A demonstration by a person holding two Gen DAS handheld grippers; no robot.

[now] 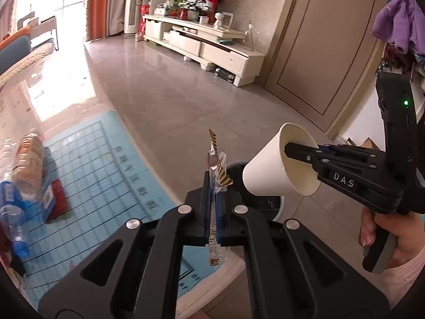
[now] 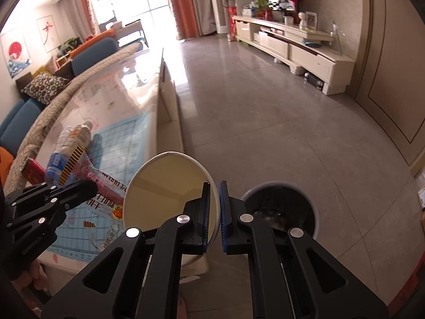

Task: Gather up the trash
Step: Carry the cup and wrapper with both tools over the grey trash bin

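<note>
Plastic bottles point(image 1: 18, 175) lie on table point(image 1: 87, 101) w/ blue mat point(image 1: 106, 175), bin point(image 2: 313, 207) nearby.

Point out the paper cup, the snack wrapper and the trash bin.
paper cup point(image 1: 268, 170), left wrist view, on its white outer wall.
snack wrapper point(image 1: 217, 170), left wrist view, on the crumpled part above the pads.
trash bin point(image 2: 314, 207), right wrist view, on its right rim.

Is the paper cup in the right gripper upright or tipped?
Tipped: the paper cup lies sideways, mouth facing the right gripper, one finger inside its rim.
</note>
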